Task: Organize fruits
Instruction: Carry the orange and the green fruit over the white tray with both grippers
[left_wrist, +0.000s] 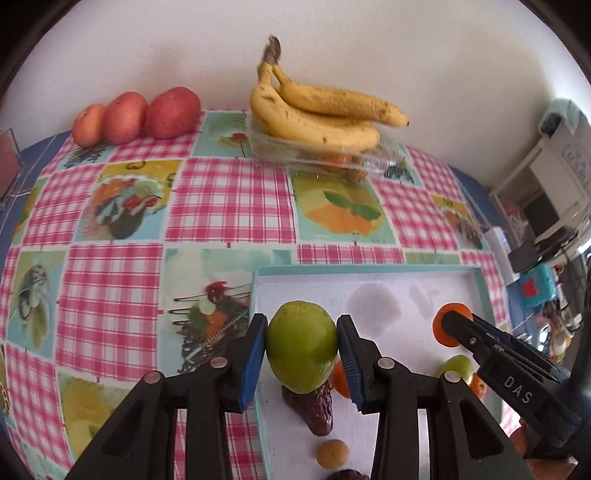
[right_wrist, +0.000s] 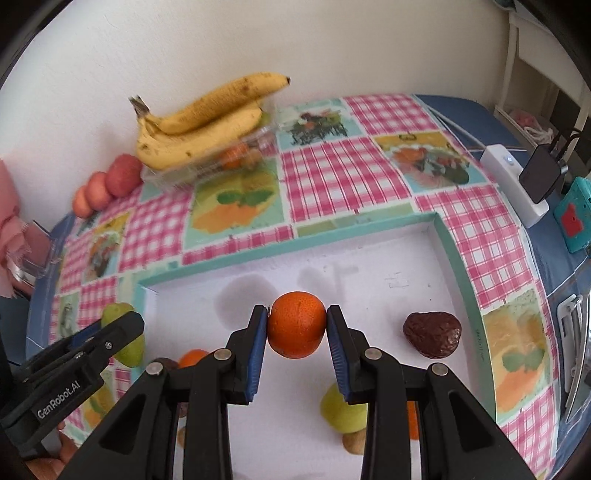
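Left wrist view: the left gripper (left_wrist: 301, 350) squeezes a green fruit (left_wrist: 301, 345) over the white tray (left_wrist: 369, 273), above a brown date (left_wrist: 314, 410). Bananas (left_wrist: 317, 110) sit at 12 o'clock on the checked tablecloth (left_wrist: 229, 195). Right wrist view: the right gripper (right_wrist: 296, 326) squeezes an orange (right_wrist: 296, 325); a dark brown fruit (right_wrist: 432, 334) lies at 3 o'clock.
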